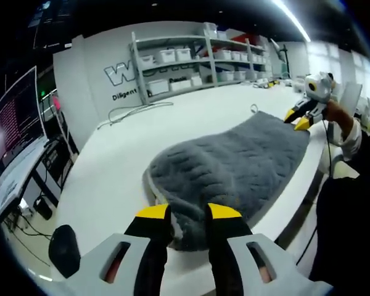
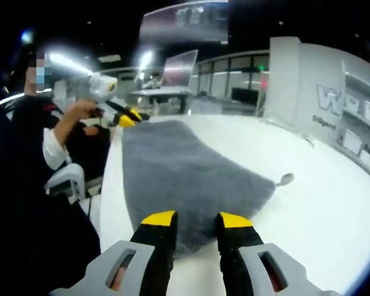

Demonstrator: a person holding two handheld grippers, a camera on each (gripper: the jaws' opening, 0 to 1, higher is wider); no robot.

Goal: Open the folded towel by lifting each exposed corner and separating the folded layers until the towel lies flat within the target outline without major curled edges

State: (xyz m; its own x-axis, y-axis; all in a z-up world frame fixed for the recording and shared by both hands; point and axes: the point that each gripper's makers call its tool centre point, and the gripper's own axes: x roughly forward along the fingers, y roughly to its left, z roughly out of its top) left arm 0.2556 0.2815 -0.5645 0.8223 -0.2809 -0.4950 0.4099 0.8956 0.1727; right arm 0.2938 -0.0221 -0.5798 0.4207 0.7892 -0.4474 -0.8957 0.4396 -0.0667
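A grey fluffy towel [image 1: 234,163] lies spread lengthwise on the white table [image 1: 111,172], humped up at its near end, where a pale folded layer shows at the left edge. My left gripper [image 1: 188,213] is shut on that near edge, with pile bunched between the yellow-tipped fingers. My right gripper [image 1: 297,119] holds the far corner. In the right gripper view the towel [image 2: 179,169] runs away from my right gripper [image 2: 196,219], whose jaws pinch its near edge. My left gripper [image 2: 130,118] sits at the far end, held by a hand.
A small hanging loop [image 2: 285,179] sticks out of the towel's side. The person sits in a chair [image 2: 65,182] at the table's edge. A white cable [image 1: 135,111] lies on the far table, with shelves of bins [image 1: 191,61] behind and a monitor [image 1: 12,123] to the left.
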